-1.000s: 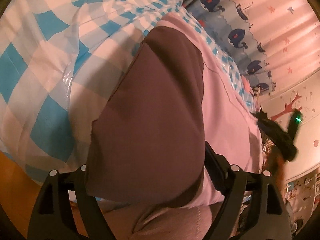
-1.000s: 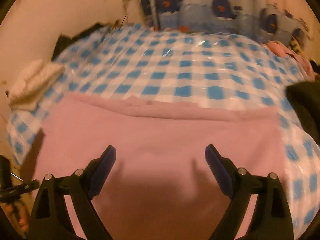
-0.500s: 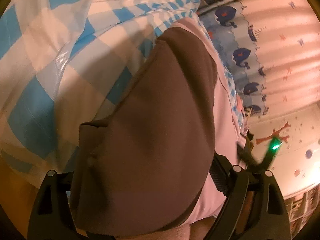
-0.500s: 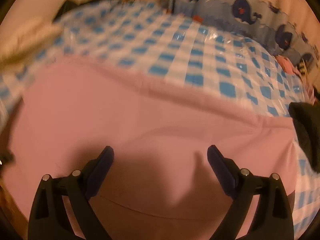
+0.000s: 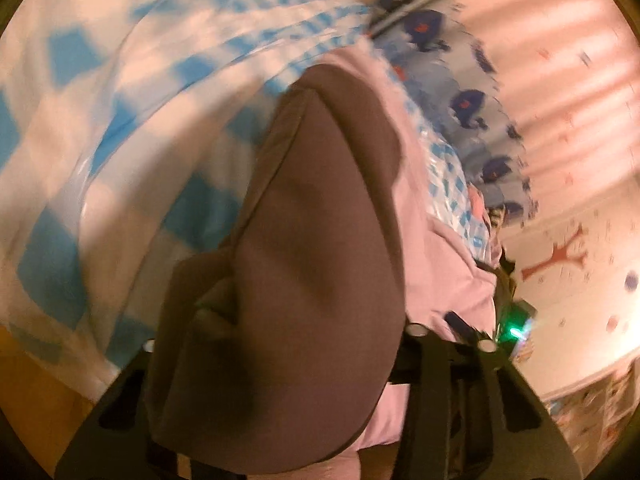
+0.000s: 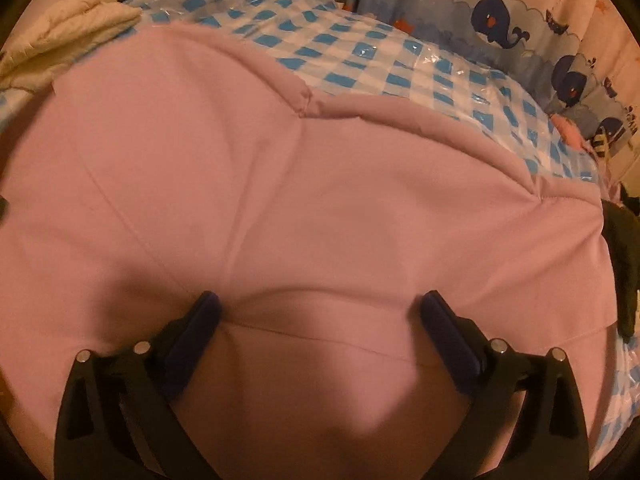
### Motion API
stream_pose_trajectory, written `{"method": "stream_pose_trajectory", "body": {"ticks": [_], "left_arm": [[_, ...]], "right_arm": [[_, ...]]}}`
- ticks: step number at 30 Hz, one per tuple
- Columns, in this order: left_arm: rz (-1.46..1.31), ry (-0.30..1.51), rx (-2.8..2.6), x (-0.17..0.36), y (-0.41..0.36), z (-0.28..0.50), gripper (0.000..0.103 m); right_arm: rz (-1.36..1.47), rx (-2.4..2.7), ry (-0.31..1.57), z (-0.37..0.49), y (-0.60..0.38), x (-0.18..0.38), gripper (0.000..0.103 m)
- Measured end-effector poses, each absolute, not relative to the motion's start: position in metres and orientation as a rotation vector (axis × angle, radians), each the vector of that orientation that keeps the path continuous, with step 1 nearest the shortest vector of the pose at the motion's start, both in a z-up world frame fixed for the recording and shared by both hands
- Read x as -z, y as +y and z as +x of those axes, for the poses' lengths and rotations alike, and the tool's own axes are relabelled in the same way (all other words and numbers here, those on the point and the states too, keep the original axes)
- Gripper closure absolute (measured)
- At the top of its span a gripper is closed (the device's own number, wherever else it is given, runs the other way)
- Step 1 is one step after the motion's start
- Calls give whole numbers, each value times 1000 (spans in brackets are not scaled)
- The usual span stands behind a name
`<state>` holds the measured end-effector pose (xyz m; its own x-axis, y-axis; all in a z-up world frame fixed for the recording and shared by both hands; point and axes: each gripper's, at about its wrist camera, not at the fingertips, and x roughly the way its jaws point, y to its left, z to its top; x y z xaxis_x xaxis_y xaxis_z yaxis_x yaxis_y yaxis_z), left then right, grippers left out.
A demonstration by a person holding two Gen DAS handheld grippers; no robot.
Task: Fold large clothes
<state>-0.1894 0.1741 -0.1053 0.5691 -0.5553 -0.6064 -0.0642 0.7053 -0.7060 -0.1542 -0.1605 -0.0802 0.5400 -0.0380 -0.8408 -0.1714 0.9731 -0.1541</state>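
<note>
One large pink garment [image 6: 304, 208] lies spread across the blue-and-white checked bed cover [image 6: 400, 64], its far hem running toward the cover's far edge and its right side reaching the cover's right edge, where a dark item [image 6: 624, 264] sits. A seam and a shallow crease cross the cloth between the fingers of the right claw [image 6: 320, 312], whose jaws stand wide apart, released, with fingertips at or just above the fabric; contact cannot be confirmed. Left wrist view, blurred: a shaded fold of the same garment [image 5: 304, 264] rises from between the jaws of the left claw [image 5: 280, 360] and hides most of them; a grasp on the cloth is likely, yet the pictures do not settle it. Judged progress: early to middle, one side lifted for a fold, most of the garment flat and unfolded, several folds left. A cream cloth [image 6: 68, 36] rests at the cover's far left corner; a whale-pattern curtain [image 6: 500, 28] hangs beyond. No brand, label or legible writing is visible
</note>
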Motion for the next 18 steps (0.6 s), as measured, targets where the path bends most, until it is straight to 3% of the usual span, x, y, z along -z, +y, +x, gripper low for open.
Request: {"method": "stream_pose_trajectory", "body": {"ticks": [12,18], "left_arm": [[-426,732,577,-18,50,-190,75],[-298,697,683,-55,-25,-192,75]], "right_arm": [[-8,-164,919,-162,-199,79,7],[145,-108,817,-208,-255,44,7]]}}
